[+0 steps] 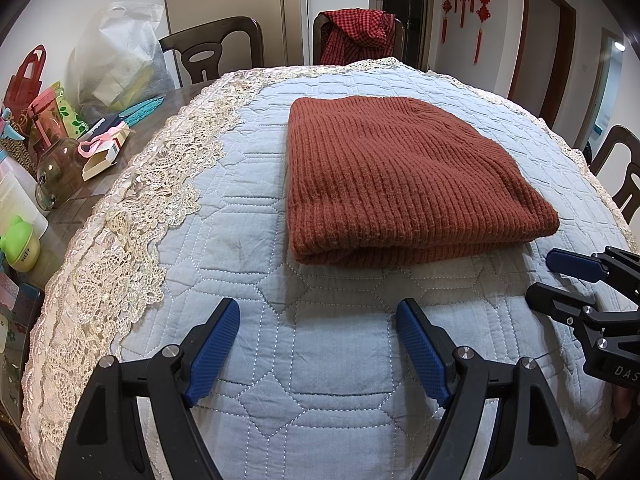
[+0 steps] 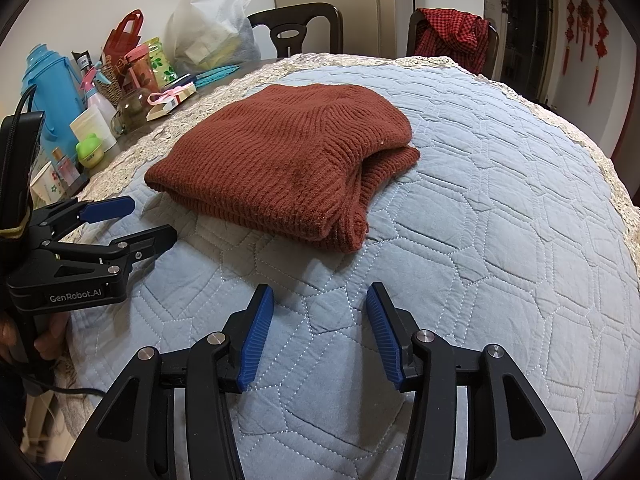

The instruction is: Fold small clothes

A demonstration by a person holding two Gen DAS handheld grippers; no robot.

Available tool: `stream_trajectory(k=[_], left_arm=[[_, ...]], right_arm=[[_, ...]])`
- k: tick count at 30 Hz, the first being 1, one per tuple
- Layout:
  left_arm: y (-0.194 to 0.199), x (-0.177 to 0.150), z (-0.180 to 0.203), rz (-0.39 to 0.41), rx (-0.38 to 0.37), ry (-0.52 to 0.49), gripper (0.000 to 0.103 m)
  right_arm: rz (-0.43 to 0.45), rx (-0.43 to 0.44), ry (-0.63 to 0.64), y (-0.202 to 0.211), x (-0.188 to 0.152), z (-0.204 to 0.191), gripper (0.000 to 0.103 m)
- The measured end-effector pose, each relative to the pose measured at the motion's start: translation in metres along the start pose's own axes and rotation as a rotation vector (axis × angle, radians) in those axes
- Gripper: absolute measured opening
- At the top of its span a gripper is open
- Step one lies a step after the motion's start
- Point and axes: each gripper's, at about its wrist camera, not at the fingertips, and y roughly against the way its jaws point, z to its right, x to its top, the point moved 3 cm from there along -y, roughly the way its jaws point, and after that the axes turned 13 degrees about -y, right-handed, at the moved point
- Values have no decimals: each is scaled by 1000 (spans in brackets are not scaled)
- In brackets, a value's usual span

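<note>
A rust-brown ribbed knit sweater (image 1: 400,176) lies folded into a thick rectangle on the blue quilted cloth (image 1: 248,200). It also shows in the right wrist view (image 2: 280,160), with its folded layers open toward the right. My left gripper (image 1: 318,308) is open and empty, a short way in front of the sweater's near edge. My right gripper (image 2: 320,296) is open and empty, near the sweater's front corner. Each gripper shows in the other's view, the right gripper (image 1: 554,276) at the right edge and the left gripper (image 2: 150,220) at the left edge.
The cloth has a cream lace border (image 1: 132,216). Clutter stands on the table's left side: a glass jar (image 1: 60,172), a white bag (image 1: 120,56), a blue thermos (image 2: 52,96), a green container (image 1: 20,248). Dark chairs (image 1: 216,48) stand behind; one carries a red checked garment (image 1: 360,36).
</note>
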Motion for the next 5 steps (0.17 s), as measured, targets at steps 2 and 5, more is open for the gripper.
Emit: stream_trajectory(k=[2,5], left_arm=[[0,-1,0,0,0,1,83],[0,-1,-1,0,2,0,83]], right_arm=[[0,0,1,-1,0,-1,51],[-1,1,1,-1,0,-1,51]])
